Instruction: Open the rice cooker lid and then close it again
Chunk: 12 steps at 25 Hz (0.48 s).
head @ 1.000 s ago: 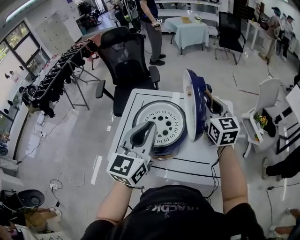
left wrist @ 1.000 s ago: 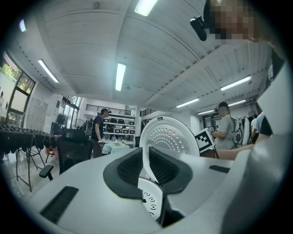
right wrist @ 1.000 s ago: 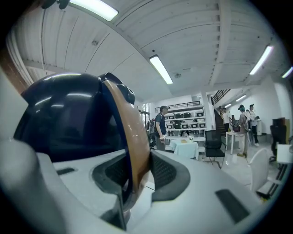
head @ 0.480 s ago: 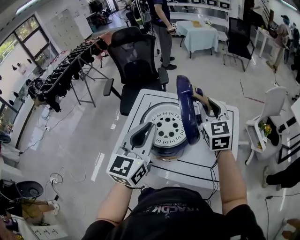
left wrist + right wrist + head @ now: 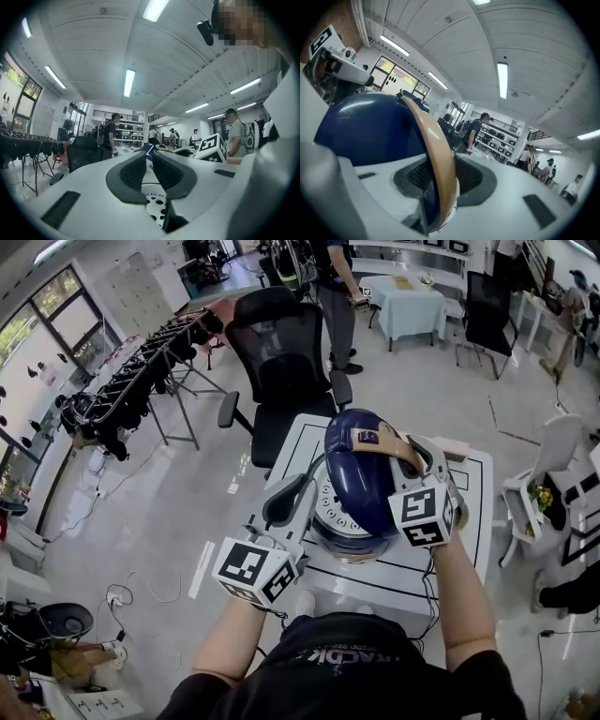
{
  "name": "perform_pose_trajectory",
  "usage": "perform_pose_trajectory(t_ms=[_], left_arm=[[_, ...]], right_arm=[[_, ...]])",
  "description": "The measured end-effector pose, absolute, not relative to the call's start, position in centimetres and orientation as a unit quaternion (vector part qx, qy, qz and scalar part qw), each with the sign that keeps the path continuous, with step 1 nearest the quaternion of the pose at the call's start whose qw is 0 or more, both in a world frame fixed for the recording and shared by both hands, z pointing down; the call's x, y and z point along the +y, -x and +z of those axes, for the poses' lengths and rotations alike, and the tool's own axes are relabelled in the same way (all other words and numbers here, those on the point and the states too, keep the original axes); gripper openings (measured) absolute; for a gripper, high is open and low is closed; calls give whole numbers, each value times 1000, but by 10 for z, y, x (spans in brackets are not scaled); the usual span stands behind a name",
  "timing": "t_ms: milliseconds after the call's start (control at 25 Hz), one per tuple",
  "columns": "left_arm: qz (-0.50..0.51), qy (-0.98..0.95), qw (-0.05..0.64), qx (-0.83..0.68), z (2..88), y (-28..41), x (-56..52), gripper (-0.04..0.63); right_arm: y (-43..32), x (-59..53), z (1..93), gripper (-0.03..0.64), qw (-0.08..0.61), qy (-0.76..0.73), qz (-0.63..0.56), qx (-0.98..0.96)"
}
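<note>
The rice cooker stands on the white bench, its blue lid tilted half-down with the dome facing up and hiding most of the pot. The right gripper has its fingers on the lid's tan handle, having just been opening slightly. The left gripper has its fingers nearly together, empty, beside the cooker.
</note>
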<state>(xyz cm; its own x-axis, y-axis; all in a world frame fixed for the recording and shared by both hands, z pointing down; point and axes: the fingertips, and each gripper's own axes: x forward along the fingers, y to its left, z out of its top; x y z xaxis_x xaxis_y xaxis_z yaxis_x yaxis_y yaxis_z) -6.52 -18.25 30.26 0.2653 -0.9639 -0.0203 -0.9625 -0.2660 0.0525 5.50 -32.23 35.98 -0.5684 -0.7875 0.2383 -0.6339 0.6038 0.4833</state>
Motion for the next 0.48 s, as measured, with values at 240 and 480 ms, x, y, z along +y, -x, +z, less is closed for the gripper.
perform_pose_trajectory(t_ms=[240,480], left_arm=[[-15,-815,2,-580,297,69,-201,44],[-8,-836,5,-549,301,68,-228,44]], right_arm=[[-35,-317,371,132,260,-399,-209,-854],[-21,-314,381,135,287,-394,-231,-842]])
